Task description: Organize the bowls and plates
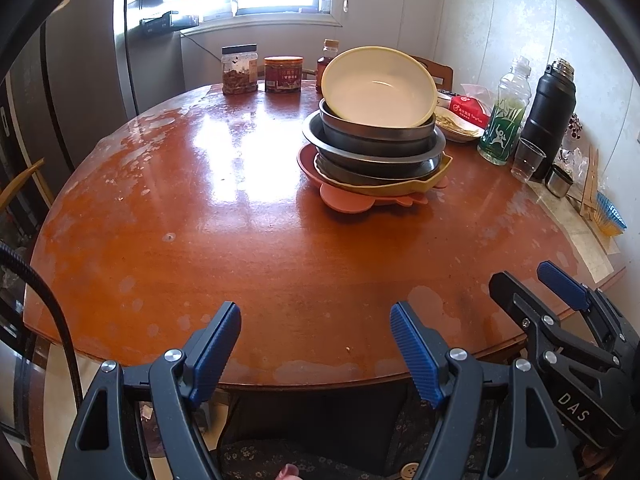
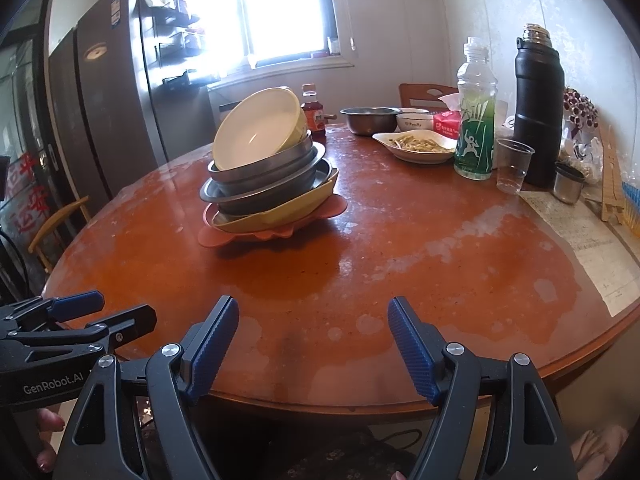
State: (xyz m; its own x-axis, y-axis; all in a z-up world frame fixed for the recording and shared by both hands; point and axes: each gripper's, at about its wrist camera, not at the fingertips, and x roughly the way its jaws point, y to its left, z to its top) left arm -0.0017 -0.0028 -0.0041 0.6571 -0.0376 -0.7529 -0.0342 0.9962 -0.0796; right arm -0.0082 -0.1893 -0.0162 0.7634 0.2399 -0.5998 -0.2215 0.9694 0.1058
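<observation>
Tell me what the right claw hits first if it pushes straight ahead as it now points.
Probably nothing soon: the right claw is open over bare table. The stack of bowls sits left of its line, the noodle plate right. Depth is hard to judge.

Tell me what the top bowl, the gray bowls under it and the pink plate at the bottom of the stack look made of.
Top bowl: likely melamine or plastic, yellow outside, cream inside, soft sheen. Gray bowls: apparently stainless steel, dull brushed gray with thin rolled rims. Pink plate: probably matte plastic or silicone, with a scalloped, moulded-looking edge.
</observation>
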